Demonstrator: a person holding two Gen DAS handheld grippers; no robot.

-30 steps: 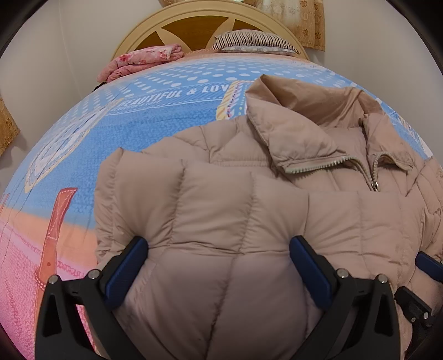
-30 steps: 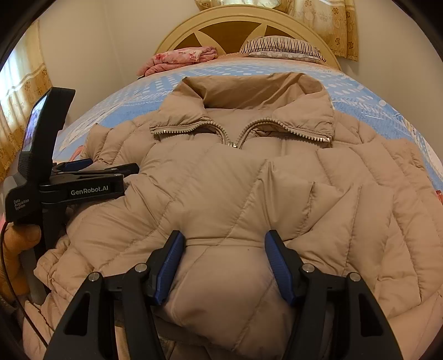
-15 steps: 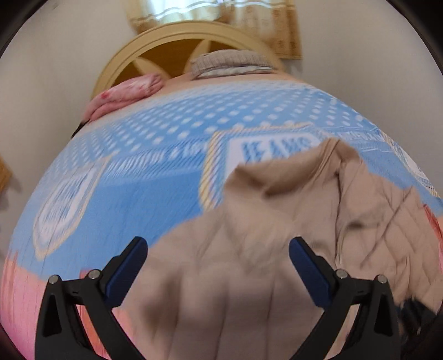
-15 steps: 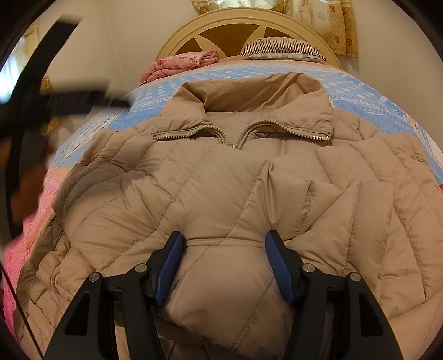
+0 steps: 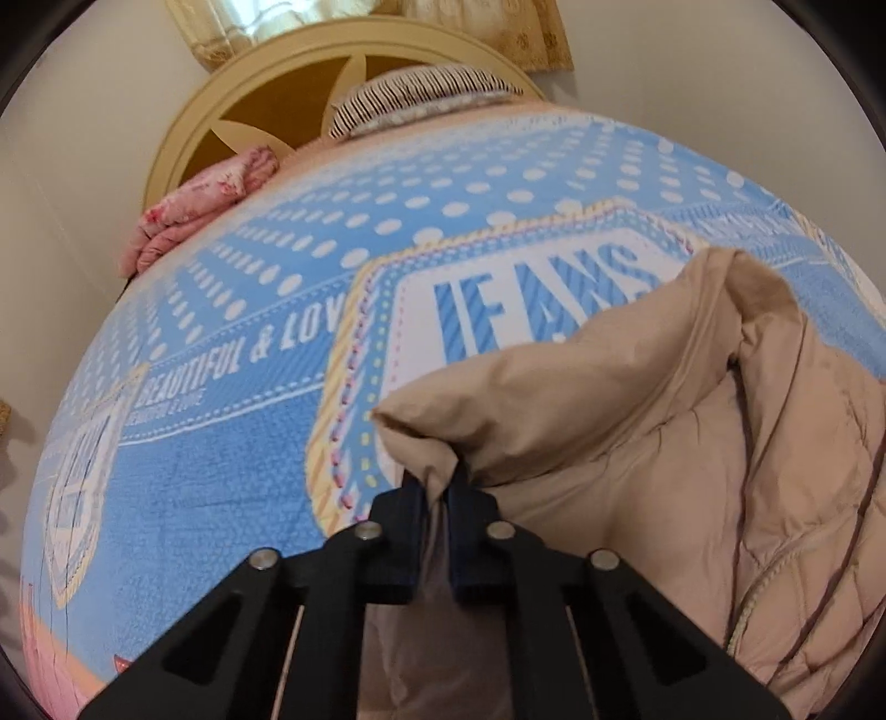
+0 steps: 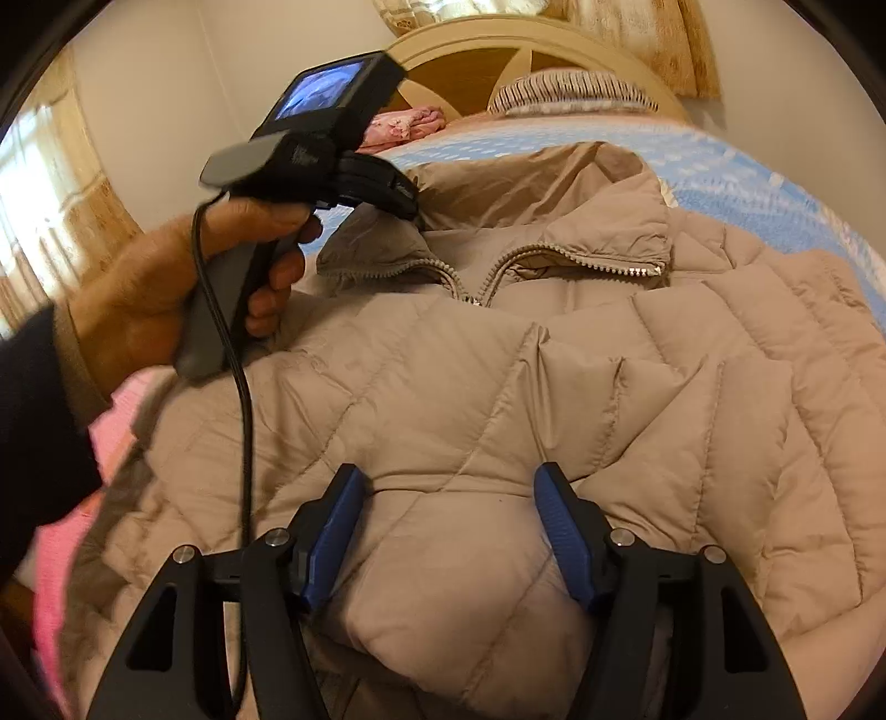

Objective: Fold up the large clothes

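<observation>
Overall, by part:
Bed: broad bedspread [image 5: 232, 443] in blue with white dots, printed "JEANS" and "BEAUTIFUL & LOV…", pink toward the near edge.
Head end: round cream headboard [image 5: 310, 72] with wooden panels; striped pillow [image 5: 421, 91] against it; folded pink floral blanket [image 5: 194, 216] beside the pillow.
Room: plain pale walls; patterned gold curtains [image 6: 653, 33] above the headboard and at a bright window on the left.
Task's thing: beige quilted puffer jacket [image 6: 498, 387], spread front-up on the bedspread, collar toward the headboard, zipper [image 6: 476, 288] parted at the neck.
Left gripper [image 5: 437, 487]: jaws just closed, clamped on a pinch of jacket fabric at the collar edge, that fold lifted off the bedspread.
Left hand [image 6: 183, 288]: wrapped round the grey handle, dark sleeve at the wrist, black cable hanging from it, small screen on top lit.
Right gripper [image 6: 448, 526]: tilted downward over the lower front, jaws apart and just widened slightly, blue pads flanking a puffed quilt panel; pressing or not, cannot tell.
</observation>
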